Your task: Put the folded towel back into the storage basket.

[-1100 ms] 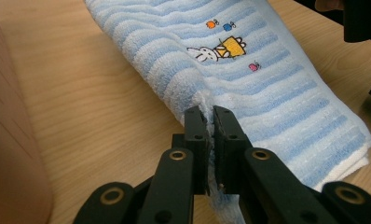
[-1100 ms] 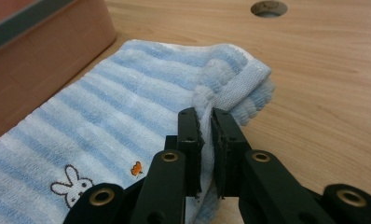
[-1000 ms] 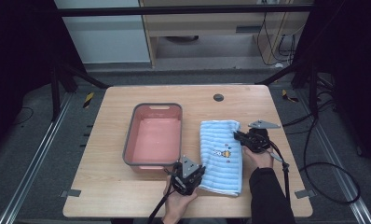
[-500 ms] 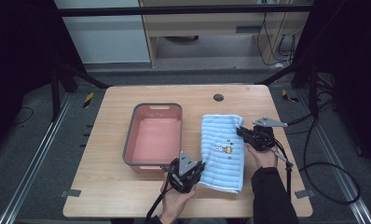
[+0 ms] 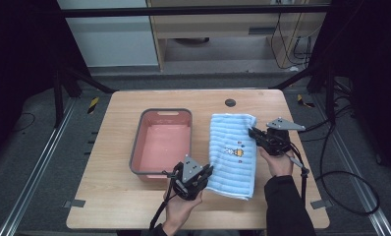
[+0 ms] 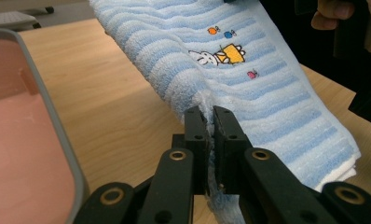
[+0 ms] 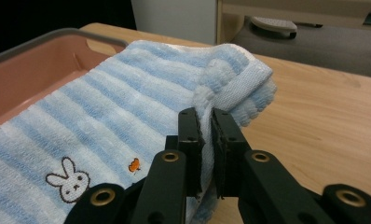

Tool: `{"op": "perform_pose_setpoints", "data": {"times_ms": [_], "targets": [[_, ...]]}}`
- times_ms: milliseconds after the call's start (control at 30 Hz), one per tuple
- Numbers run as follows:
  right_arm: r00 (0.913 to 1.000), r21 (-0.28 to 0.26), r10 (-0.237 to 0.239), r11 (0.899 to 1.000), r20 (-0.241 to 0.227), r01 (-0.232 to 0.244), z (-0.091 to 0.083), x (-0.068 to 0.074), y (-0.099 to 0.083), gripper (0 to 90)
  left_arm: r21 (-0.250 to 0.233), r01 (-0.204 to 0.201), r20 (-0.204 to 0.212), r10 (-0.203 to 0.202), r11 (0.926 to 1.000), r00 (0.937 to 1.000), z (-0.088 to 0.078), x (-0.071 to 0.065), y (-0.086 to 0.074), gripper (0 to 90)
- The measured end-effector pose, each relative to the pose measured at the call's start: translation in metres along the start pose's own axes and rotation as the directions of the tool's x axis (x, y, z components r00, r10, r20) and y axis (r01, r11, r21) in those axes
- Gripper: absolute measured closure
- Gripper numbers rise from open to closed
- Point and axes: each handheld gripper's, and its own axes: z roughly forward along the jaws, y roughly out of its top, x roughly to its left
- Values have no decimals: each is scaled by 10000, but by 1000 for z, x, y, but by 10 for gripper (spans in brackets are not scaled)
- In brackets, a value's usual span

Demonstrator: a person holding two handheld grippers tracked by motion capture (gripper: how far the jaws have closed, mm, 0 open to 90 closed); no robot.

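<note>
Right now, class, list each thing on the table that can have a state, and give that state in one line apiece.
Towel: folded, pinched at two edges, partly lifted off the table.
Pink tub: upright, empty, resting on the table beside the towel.
Left gripper: jaws shut on the towel's near edge.
Right gripper: jaws shut on the towel's far corner.

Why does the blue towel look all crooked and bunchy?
Nothing is broken. The left claw and right claw each pinch an edge of the towel, lifting it, so it bunches there beside the pink tub.
</note>
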Motion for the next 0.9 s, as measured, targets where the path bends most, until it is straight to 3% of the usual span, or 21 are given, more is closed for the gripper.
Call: {"op": "perform_pose_setpoints", "data": {"times_ms": [500,900], "targets": [[9988,-531,-495,9974,-13,493,0,21,40,834,-560,-69,-177,59,9984,9998,-23,12,20,849],[9975,-722,-682,9952,-195,666,8,38,63,835,-883,56,-417,-93,9961,9991,-41,30,29,849]]}}
